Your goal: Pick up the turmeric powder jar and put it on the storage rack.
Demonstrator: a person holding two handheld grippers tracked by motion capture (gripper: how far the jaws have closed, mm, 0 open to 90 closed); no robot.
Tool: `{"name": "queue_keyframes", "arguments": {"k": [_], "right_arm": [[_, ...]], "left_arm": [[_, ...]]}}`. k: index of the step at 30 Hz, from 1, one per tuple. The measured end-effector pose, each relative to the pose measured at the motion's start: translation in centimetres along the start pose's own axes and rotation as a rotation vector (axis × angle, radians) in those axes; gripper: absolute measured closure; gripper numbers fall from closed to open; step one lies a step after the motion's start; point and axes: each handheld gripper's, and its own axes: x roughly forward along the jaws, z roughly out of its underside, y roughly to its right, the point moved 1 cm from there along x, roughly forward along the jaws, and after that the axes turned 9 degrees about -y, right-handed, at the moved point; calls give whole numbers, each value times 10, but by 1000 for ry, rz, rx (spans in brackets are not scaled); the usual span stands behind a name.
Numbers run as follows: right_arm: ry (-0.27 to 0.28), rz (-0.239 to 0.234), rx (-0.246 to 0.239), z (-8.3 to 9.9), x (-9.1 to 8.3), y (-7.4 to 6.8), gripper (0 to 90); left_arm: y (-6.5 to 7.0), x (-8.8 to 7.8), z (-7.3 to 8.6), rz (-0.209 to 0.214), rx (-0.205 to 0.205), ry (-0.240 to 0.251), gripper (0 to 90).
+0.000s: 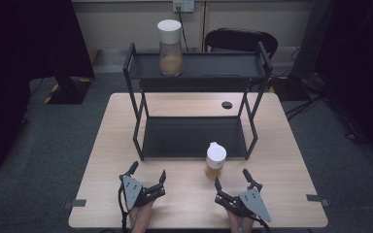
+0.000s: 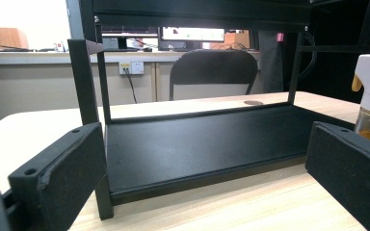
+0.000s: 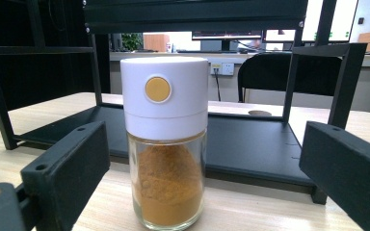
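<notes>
Spice jar (image 3: 166,144): clear glass, orange-brown powder, white lid (image 3: 164,96) with orange dot. Two-tier shelf rack (image 1: 194,136): black. Table (image 1: 126,141): pale wood grain. Floor (image 1: 53,145): grey.

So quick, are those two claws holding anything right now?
Left claw: open, holding nothing.
Right claw: open, holding nothing; the spice jar stands on the table between its jaws, untouched.
</notes>
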Motion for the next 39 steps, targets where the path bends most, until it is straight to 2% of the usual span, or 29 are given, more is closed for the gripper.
{"name": "queue_keyframes", "arguments": {"k": [22, 26, 30, 34, 39], "right_arm": [[-4, 8, 22, -4, -1, 1, 0], [30, 7, -1, -2, -4, 0, 3], [33, 22, 9, -7, -9, -4, 8], [25, 7, 25, -14, -10, -2, 0], [19, -4, 16, -21, -8, -2, 0]], "left_arm": [[0, 0, 0, 0, 0, 0, 3], [0, 0, 0, 0, 0, 0, 4], [0, 0, 0, 0, -1, 0, 4], [0, 0, 0, 0, 0, 0, 3], [0, 0, 0, 0, 0, 0, 3]]}}
